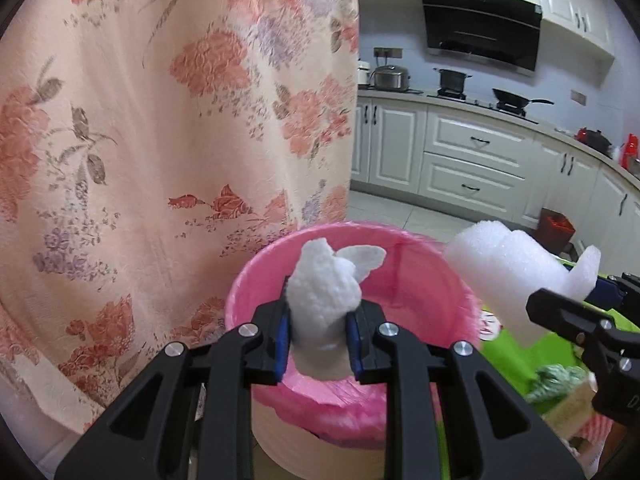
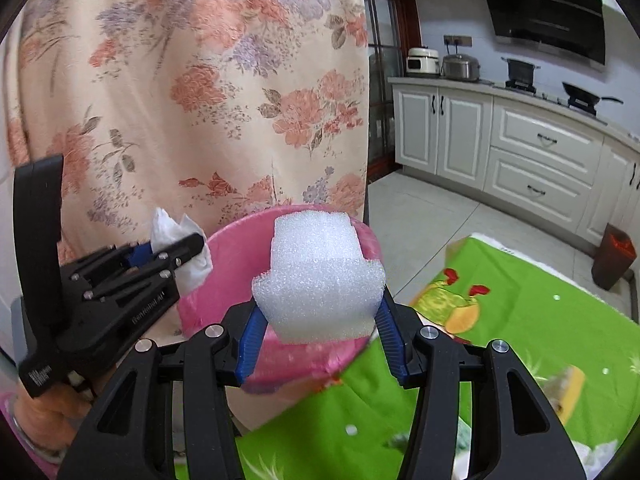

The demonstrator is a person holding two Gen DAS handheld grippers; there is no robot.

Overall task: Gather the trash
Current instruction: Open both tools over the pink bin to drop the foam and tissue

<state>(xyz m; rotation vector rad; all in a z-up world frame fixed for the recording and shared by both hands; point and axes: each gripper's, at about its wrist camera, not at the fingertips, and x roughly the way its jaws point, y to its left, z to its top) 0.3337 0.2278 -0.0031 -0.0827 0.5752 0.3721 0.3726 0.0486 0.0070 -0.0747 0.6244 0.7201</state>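
- A home kitchen fills the right of both wrist views: white cabinets (image 1: 472, 148), a black range hood (image 1: 480, 24) at upper right, pots and a wok (image 1: 516, 100) on the counter, pale floor tiles below.
- A floral curtain (image 1: 160, 120) in peach and lilac takes up the left half of each frame.
- Centre bottom of the left wrist view: the left gripper (image 1: 320, 332) is clamped narrowly on a crumpled white tissue wad (image 1: 324, 296), its blue pads pressing both sides; the wad sticks up above the jaws, a flap of it pointing right.
- Directly behind the tissue wad sits a trash bin (image 1: 432, 280) lined with a pink bag, its mouth open toward the camera.
- Centre of the right wrist view: the right gripper (image 2: 320, 336) grips a chunk of white packing foam (image 2: 320, 284), jaws spread partway, the blue pads against the foam's lower sides.
- In that view the foam stands in front of the pink bin rim, and the left gripper with its tissue appears at left centre, in front of the bin's left edge.
- In the left wrist view the foam shows at right centre, just beside the bin's right rim.
- A bright green cloth (image 2: 520, 320) with cartoon prints covers the surface at lower right.
- A small dark red bin (image 2: 614, 256) stands on the floor by the cabinets, right edge.
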